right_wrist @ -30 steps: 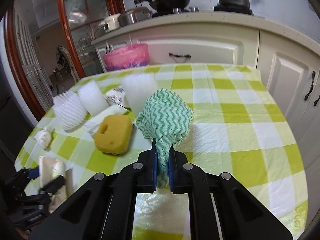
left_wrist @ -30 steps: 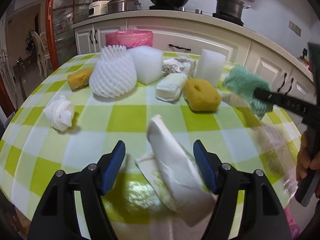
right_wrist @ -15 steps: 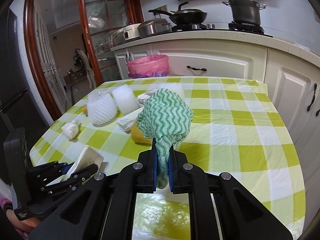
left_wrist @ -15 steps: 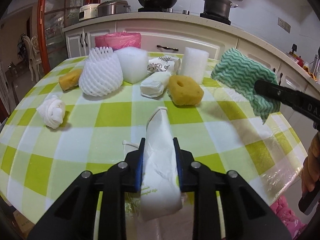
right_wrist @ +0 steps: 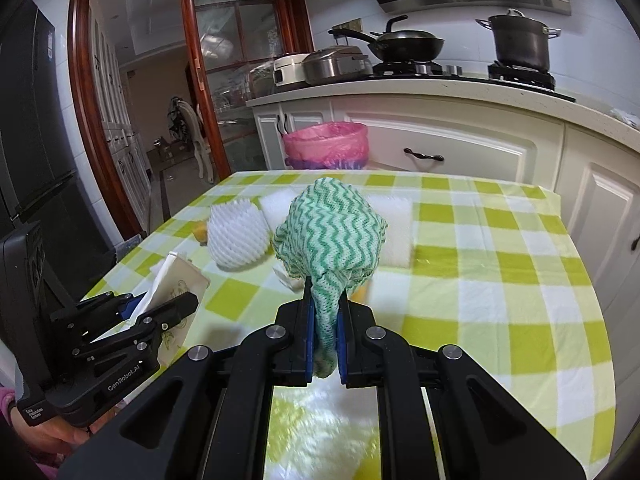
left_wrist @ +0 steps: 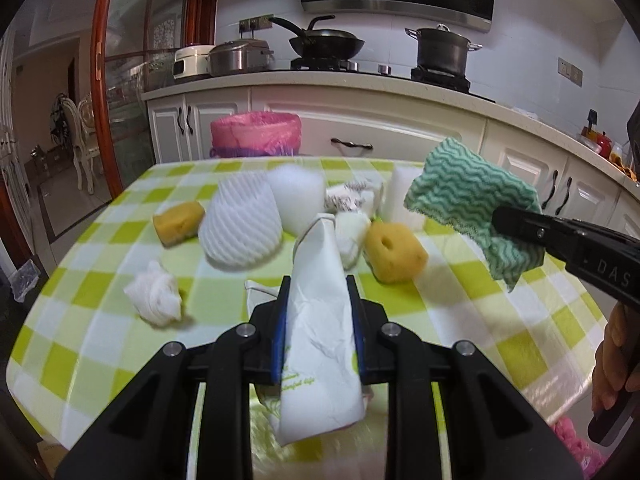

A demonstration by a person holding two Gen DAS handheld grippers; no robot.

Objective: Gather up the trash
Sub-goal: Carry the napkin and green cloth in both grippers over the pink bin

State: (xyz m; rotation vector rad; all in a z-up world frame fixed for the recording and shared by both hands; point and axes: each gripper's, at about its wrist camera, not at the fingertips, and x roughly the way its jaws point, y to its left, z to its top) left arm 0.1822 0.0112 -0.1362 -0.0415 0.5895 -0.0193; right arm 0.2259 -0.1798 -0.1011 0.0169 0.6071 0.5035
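— Where the table (left_wrist: pixel 100 344) stands, what is the surface and what is the room?

— It has a green and white checked cloth under clear plastic, in a kitchen. Behind it are white cabinets (left_wrist: pixel 400 136), a wok (left_wrist: pixel 326 44) and a pot (left_wrist: pixel 440 50) on the stove, and a bin with a pink bag (left_wrist: pixel 256 134) just past the far edge.

— And the claws?

— The left gripper (left_wrist: pixel 318 312) is clamped on a white paper bag (left_wrist: pixel 318 320), lifted off the cloth. The right gripper (right_wrist: pixel 323 320) is clamped on a green wavy cloth (right_wrist: pixel 332 232), also in the air.

— What lies near the edges?

— A tissue ball (left_wrist: pixel 154 300) sits near the left edge. A foam net (left_wrist: pixel 240 228), two yellow sponges (left_wrist: pixel 394 250) and white foam blocks (left_wrist: pixel 298 196) crowd the far middle. The right half of the table is bare, as the right view shows, and the near edge is hidden by the grippers.
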